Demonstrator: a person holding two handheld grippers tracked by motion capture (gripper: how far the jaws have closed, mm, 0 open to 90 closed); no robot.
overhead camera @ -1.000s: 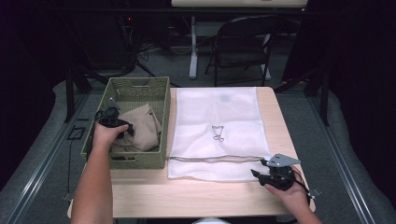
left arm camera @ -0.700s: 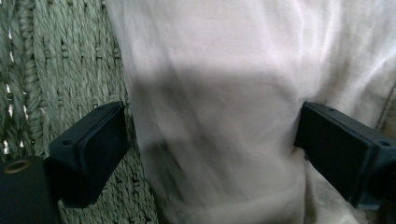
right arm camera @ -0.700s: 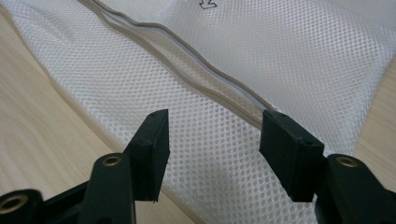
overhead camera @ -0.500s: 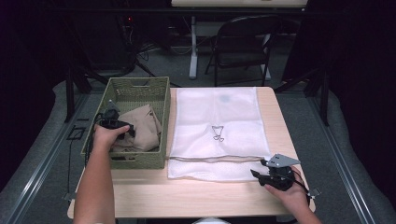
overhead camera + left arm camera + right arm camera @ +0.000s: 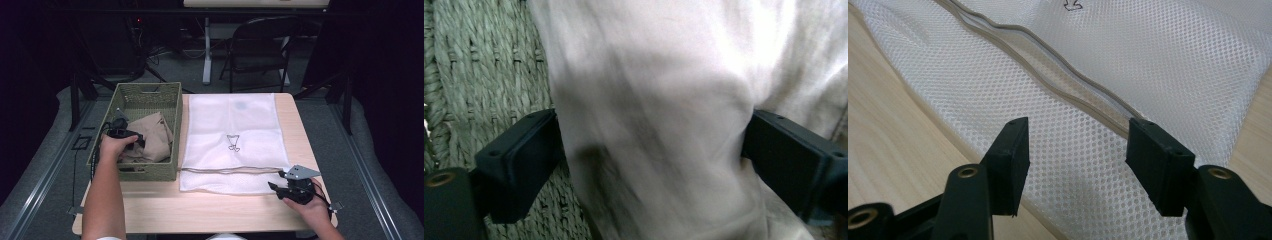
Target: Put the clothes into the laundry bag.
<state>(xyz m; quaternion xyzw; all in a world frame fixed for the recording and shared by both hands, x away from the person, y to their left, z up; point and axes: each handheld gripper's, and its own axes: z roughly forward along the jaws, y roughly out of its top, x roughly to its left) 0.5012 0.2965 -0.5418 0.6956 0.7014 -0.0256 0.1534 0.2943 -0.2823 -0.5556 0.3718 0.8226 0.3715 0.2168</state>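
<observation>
Little is changed since a second ago: the left gripper [image 5: 131, 139] is kept in the woven basket [image 5: 172, 107], jaws wide around the beige cloth [image 5: 659, 120], not yet clamped. The right gripper [image 5: 1075, 165] is held wide over the mesh bag [image 5: 1148, 60], so packing is judged barely started.

There is one woven green basket [image 5: 172, 107], one beige cloth [image 5: 152, 140] lying between the left gripper's [image 5: 649, 145] spread jaws, one white mesh bag [image 5: 232, 125] with one zipper [image 5: 1083, 92] beyond the right gripper's [image 5: 1075, 160] jaws, and one folding chair [image 5: 262, 47].
</observation>
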